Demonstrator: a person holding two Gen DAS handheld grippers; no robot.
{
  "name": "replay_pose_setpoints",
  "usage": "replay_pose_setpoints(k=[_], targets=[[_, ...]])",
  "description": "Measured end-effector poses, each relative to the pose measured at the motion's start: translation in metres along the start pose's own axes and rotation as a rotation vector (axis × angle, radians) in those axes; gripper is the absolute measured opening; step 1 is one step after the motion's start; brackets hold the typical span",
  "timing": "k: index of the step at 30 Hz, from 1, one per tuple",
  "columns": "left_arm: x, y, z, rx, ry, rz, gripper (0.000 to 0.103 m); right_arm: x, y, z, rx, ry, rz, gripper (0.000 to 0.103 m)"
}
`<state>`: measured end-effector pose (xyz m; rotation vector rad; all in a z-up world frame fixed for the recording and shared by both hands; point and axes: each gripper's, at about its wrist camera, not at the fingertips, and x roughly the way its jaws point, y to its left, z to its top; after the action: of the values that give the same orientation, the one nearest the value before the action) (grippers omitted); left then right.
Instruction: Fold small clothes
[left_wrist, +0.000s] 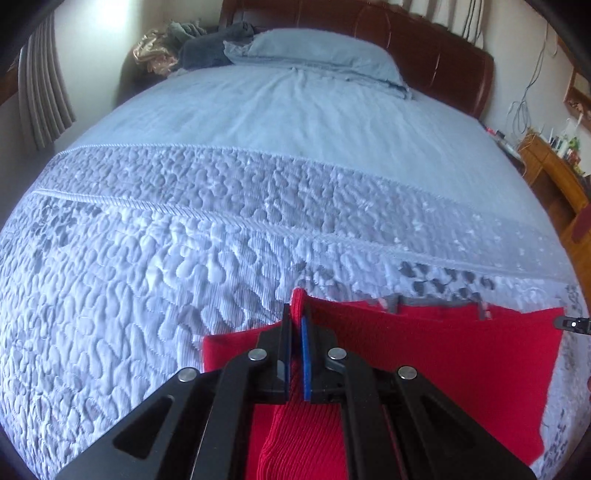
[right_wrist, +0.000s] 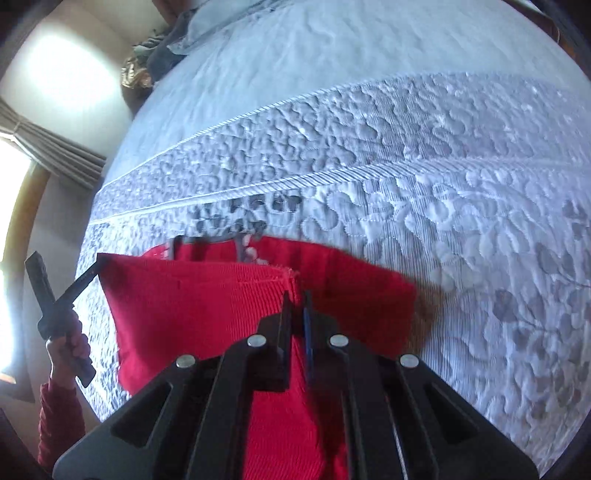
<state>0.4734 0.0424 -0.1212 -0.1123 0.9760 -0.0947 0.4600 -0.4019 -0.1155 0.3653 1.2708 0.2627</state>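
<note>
A red knitted garment (left_wrist: 443, 365) lies partly lifted at the near edge of the bed. In the left wrist view my left gripper (left_wrist: 296, 317) is shut on a bunched corner of it, with the red cloth pinched between the pads. The right gripper's tip (left_wrist: 561, 323) shows at the garment's far right corner. In the right wrist view my right gripper (right_wrist: 296, 301) is shut on the other top corner of the red garment (right_wrist: 184, 306). A fold of it stretches left to the left gripper (right_wrist: 96, 263). A hand (right_wrist: 70, 347) in a red sleeve holds that gripper.
The bed is covered by a pale blue quilted coverlet (left_wrist: 184, 221), with a blue pillow (left_wrist: 325, 55) and a dark pile of clothes (left_wrist: 210, 44) by the brown headboard (left_wrist: 443, 48). A wooden desk (left_wrist: 554, 173) stands on the right and curtains (left_wrist: 44, 92) hang on the left.
</note>
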Motion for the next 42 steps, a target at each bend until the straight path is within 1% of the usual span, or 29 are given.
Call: replay_pose_setpoints(k=[4,6,9,10,11,12,13,14,15,16,18,20,21,23,25,26,29,30,31,32,33,35,36,37,38,39,40,42], targets=[[0.039,0.001,-0.013,0.019,0.068,0.042,0.004,0.032,-0.014,0.001,0.021,0.037,-0.036,0.004],[0.05,0.003,-0.021,0.024,0.095,0.057,0.005,0.042,-0.021,-0.002,0.034,0.053,-0.054,0.004],[0.057,0.003,-0.03,0.043,0.099,0.075,0.009,0.048,-0.031,-0.007,0.052,0.056,-0.048,0.004],[0.055,0.003,-0.031,0.042,0.095,0.073,0.01,0.045,-0.031,-0.008,0.049,0.05,-0.037,0.011],[0.052,0.005,-0.032,0.034,0.096,0.071,0.014,0.04,-0.03,-0.011,0.039,0.04,-0.033,0.016],[0.048,0.007,-0.032,0.024,0.101,0.073,0.018,0.035,-0.029,-0.013,0.031,0.034,-0.036,0.019],[0.041,0.011,-0.033,0.008,0.101,0.075,0.026,0.027,-0.028,-0.016,0.017,0.026,-0.044,0.024],[0.033,0.014,-0.034,0.001,0.092,0.072,0.031,0.02,-0.025,-0.02,0.01,0.024,-0.046,0.034],[0.023,0.017,-0.037,-0.002,0.082,0.065,0.033,0.013,-0.024,-0.024,0.005,0.021,-0.041,0.041],[0.014,0.019,-0.041,-0.003,0.079,0.065,0.038,0.003,-0.022,-0.031,-0.003,0.014,-0.025,0.046],[-0.007,0.022,-0.057,0.0,0.094,0.064,0.039,-0.013,-0.015,-0.048,-0.022,0.018,-0.003,0.047],[-0.022,0.025,-0.078,-0.005,0.126,0.064,0.04,-0.025,-0.009,-0.073,-0.044,0.044,0.032,0.047],[-0.029,0.026,-0.091,-0.004,0.146,0.061,0.04,-0.03,-0.005,-0.091,-0.062,0.064,0.045,0.047],[-0.042,0.028,-0.116,-0.008,0.176,0.043,0.04,-0.034,0.0,-0.116,-0.086,0.09,0.04,0.052],[-0.052,0.029,-0.139,-0.01,0.206,0.042,0.041,-0.038,0.001,-0.143,-0.096,0.111,0.03,0.055],[-0.057,0.031,-0.153,-0.014,0.225,0.036,0.041,-0.039,-0.001,-0.154,-0.088,0.121,0.039,0.056],[-0.065,0.035,-0.179,-0.021,0.247,-0.007,0.041,-0.035,-0.005,-0.179,-0.071,0.152,0.056,0.056],[-0.068,0.034,-0.184,-0.02,0.242,-0.019,0.041,-0.033,-0.006,-0.186,-0.068,0.162,0.062,0.056],[-0.07,0.033,-0.187,-0.019,0.236,-0.022,0.041,-0.031,-0.006,-0.19,-0.065,0.166,0.069,0.052],[-0.071,0.03,-0.189,-0.02,0.233,-0.022,0.041,-0.029,-0.007,-0.192,-0.056,0.172,0.08,0.044],[-0.071,0.029,-0.189,-0.027,0.237,-0.022,0.041,-0.028,-0.007,-0.193,-0.053,0.173,0.09,0.038],[-0.07,0.026,-0.19,-0.043,0.25,-0.025,0.039,-0.027,-0.006,-0.194,-0.053,0.176,0.093,0.018],[-0.068,0.024,-0.19,-0.046,0.257,-0.016,0.039,-0.026,-0.006,-0.193,-0.048,0.181,0.085,0.012],[-0.066,0.023,-0.19,-0.044,0.269,-0.005,0.033,-0.027,-0.004,-0.193,-0.051,0.185,0.074,0.006],[-0.065,0.022,-0.189,-0.042,0.283,0.0,0.026,-0.029,-0.002,-0.193,-0.061,0.183,0.071,0.005],[-0.065,0.022,-0.188,-0.043,0.29,0.002,0.024,-0.031,0.0,-0.194,-0.072,0.183,0.066,0.005],[-0.065,0.022,-0.188,-0.041,0.298,0.007,0.021,-0.034,0.003,-0.196,-0.086,0.187,0.037,0.005],[-0.06,0.023,-0.19,-0.035,0.314,0.014,0.02,-0.033,0.001,-0.202,-0.095,0.204,-0.01,0.004]])
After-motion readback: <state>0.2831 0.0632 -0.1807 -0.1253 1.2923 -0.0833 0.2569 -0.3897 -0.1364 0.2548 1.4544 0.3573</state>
